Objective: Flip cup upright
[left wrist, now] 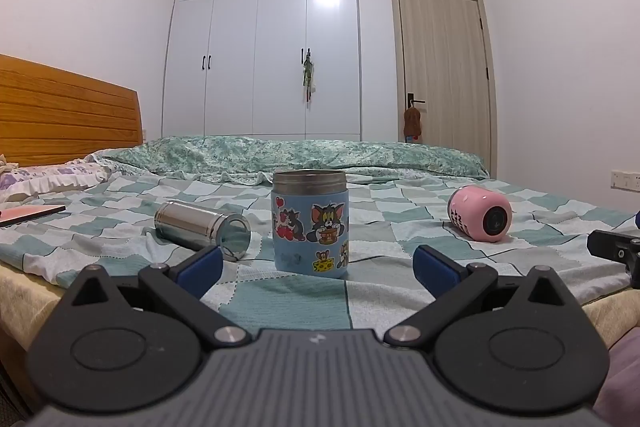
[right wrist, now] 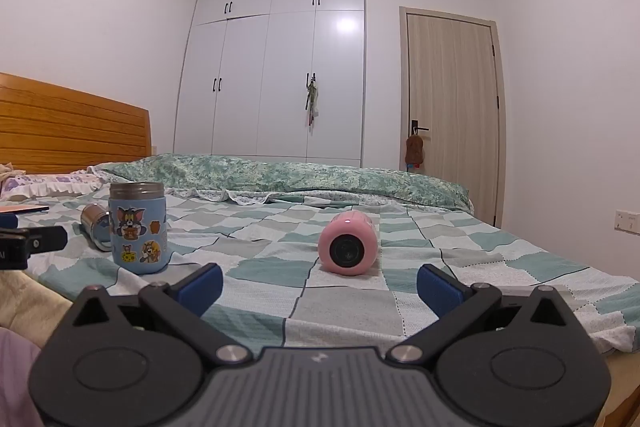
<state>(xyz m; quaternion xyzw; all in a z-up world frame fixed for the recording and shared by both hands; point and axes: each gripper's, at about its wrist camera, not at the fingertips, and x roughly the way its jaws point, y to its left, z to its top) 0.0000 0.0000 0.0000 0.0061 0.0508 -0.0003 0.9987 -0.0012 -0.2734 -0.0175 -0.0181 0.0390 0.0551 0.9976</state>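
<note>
A blue cartoon cup (left wrist: 309,223) stands upright on the checked bedspread (left wrist: 376,227), right ahead of my open, empty left gripper (left wrist: 318,269). A steel cup (left wrist: 202,230) lies on its side to its left. A pink cup (left wrist: 480,213) lies on its side to the right. In the right wrist view the pink cup (right wrist: 348,243) lies with its base toward me, ahead of my open, empty right gripper (right wrist: 320,287). The blue cup (right wrist: 138,229) and the steel cup (right wrist: 95,227) are at the left.
A green quilt (left wrist: 280,153) is bunched along the far side of the bed. A pillow (left wrist: 48,177) and a flat pink item (left wrist: 30,214) lie at the left by the wooden headboard (left wrist: 68,119). A wardrobe (left wrist: 264,43) and a door (left wrist: 444,67) stand behind.
</note>
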